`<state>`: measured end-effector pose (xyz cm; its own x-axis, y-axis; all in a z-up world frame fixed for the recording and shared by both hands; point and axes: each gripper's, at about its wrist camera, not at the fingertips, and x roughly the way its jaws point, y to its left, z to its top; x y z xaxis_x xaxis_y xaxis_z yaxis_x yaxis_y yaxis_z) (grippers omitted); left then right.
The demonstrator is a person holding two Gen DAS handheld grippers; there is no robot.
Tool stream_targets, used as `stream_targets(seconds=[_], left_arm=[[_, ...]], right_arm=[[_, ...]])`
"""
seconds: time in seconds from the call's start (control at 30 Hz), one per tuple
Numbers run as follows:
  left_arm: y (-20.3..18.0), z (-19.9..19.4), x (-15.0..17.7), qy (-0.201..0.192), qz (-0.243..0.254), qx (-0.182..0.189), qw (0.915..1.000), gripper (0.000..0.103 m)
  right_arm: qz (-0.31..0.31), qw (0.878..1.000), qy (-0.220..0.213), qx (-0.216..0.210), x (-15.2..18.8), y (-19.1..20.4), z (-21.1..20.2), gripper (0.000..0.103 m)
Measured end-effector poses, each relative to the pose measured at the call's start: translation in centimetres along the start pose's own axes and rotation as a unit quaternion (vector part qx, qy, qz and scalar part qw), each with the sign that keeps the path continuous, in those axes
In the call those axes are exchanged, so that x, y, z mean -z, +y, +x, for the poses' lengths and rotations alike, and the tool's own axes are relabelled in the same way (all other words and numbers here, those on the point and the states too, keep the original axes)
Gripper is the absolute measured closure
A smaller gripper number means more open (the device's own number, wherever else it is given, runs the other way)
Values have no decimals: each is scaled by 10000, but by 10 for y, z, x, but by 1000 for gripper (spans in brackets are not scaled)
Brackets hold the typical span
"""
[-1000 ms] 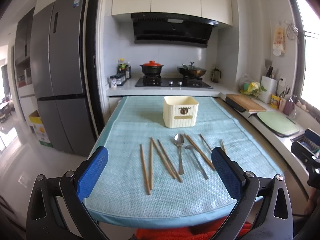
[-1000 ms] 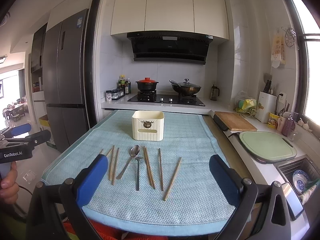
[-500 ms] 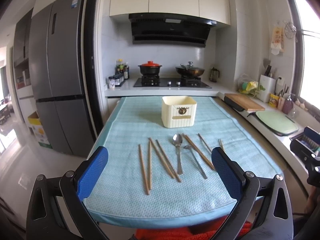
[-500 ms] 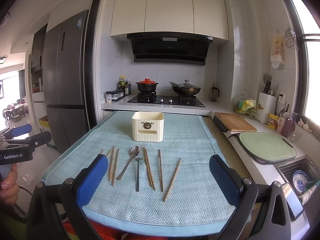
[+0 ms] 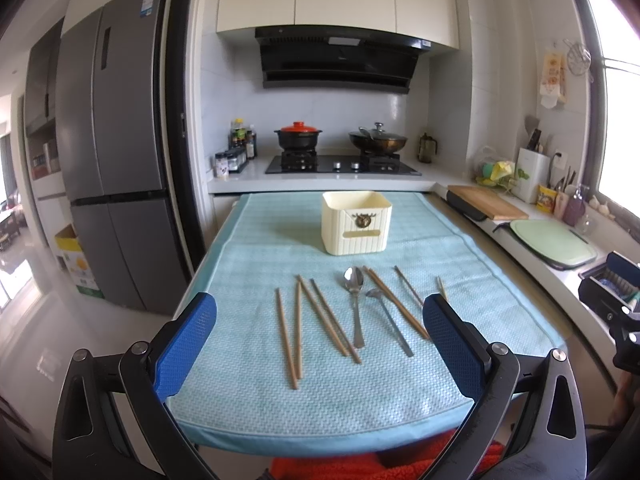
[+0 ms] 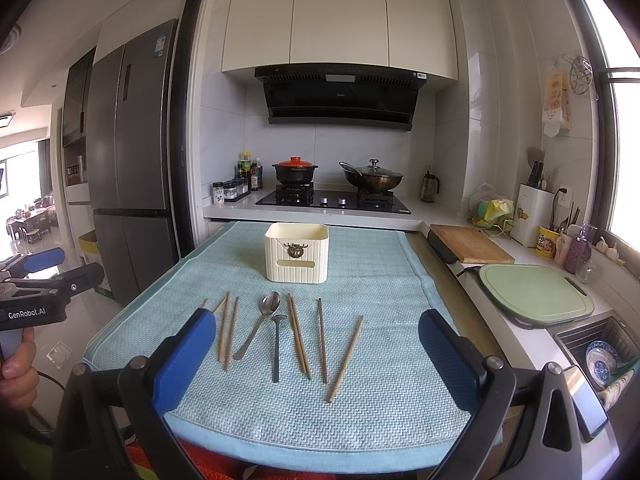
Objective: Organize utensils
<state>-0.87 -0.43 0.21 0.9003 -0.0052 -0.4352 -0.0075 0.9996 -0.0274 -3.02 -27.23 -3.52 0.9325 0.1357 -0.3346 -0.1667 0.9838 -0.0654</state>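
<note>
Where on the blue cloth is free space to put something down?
Free: the cloth strip between the utensil ends and its near edge; also both sides of the box. Crowded: the middle row, with chopsticks and spoons close together.

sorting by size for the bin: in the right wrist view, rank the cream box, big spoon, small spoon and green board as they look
1. green board
2. cream box
3. big spoon and small spoon: lengths look alike, so unranked; bowl sizes differ.
</note>
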Motion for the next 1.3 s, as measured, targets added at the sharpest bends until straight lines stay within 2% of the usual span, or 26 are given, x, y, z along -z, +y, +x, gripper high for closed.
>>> stream_targets(seconds=[1.3], left_arm=[[-3,3,1,67,82,43,9999,0]], right_arm=[[13,10000,47,-9,1,1,1,0]])
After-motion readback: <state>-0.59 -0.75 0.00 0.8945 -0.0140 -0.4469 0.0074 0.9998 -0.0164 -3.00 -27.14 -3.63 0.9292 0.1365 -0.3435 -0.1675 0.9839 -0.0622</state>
